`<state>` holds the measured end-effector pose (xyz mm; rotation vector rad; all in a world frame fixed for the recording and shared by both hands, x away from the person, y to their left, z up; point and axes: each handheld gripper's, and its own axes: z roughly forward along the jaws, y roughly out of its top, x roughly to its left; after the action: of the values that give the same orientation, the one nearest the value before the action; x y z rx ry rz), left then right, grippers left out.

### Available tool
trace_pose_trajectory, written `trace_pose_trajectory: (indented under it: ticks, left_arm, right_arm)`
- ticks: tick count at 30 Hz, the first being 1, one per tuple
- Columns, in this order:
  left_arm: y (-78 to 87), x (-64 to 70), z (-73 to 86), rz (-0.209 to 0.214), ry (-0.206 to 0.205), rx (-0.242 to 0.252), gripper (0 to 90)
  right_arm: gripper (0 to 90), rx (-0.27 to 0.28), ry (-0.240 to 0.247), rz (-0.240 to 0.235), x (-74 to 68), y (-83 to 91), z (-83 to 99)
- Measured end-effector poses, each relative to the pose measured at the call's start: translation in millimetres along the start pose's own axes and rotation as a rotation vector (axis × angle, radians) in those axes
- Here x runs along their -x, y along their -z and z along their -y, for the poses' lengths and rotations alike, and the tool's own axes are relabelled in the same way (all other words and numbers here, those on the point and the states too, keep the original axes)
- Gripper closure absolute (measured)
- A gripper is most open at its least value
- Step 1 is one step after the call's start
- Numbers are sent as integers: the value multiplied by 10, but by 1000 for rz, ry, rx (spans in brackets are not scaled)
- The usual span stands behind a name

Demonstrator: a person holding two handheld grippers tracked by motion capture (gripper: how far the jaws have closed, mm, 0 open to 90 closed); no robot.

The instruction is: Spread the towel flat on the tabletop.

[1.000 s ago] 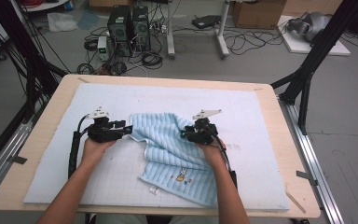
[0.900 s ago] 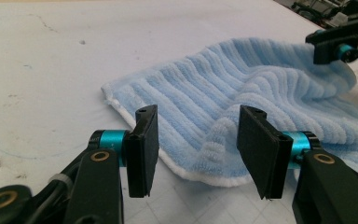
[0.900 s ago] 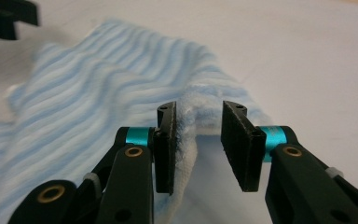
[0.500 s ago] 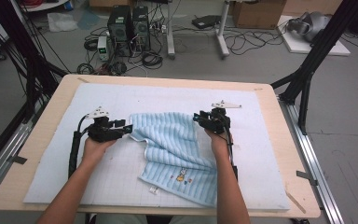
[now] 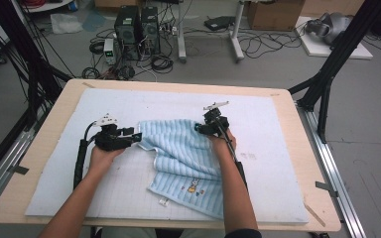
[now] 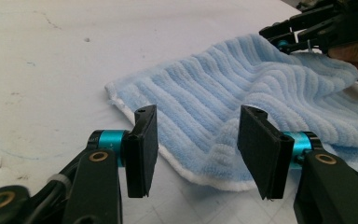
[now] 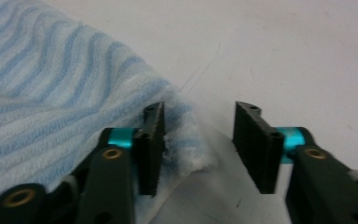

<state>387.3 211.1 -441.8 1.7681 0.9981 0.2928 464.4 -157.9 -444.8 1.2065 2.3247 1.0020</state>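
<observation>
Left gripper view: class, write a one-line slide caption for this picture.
Open left gripper poised over the white-edged corner of a blue striped towel, with the right gripper at the towel's far corner.

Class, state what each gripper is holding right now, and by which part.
Nothing is held: both sets of jaws stand open, each at a far corner of the light-blue striped terry towel, unclamped.

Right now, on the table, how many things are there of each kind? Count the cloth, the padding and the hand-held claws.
Striped blue towel: 1
White mat covering the table: 1
Hand-held claws: 2, the left claw and the right claw, both open at the towel's far corners
Total: 4
</observation>
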Motion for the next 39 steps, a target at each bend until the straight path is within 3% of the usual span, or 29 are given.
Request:
trace_pose_trajectory:
  ticks: [2,4,5,12,13,14,17,20,23,26,32,35,39]
  left_arm:
    - [-1,-2,0,2,0,-2,480]
    - [-13,9,1,2,0,-3,480]
    - [-20,15,0,2,-3,-5,480]
    - [-72,46,-13,-8,6,-1,474]
    - [-72,46,-13,-8,6,-1,472]
    - [-88,58,-25,-5,18,-2,469]
    - [-114,86,-51,-2,9,-8,464]
    - [-148,113,-87,5,17,-11,445]
    - [-206,118,-124,10,15,-18,429]
    - [-285,98,-176,7,17,-33,421]
    - [-461,59,-339,17,43,-28,417]
    - [-609,26,-408,23,52,-45,418]
    - [-838,-52,-481,16,84,-59,421]
  right_arm:
    - [830,-7,30,-35,-15,13,-11]
    - [843,-21,109,15,-51,12,-42]
    - [844,-21,113,47,-49,19,-53]
    - [842,105,-2,295,237,142,-41]
    - [842,105,-2,295,237,142,-41]
    - [841,132,-28,369,334,197,-50]
    - [831,172,-100,444,455,274,-87]
    - [747,188,-141,422,528,309,-112]
    - [634,195,-163,351,545,365,-100]
    - [604,218,-171,301,532,479,-55]
    - [547,214,-114,272,487,738,125]
    - [534,212,-134,249,460,872,264]
    - [527,202,-122,223,403,1039,466]
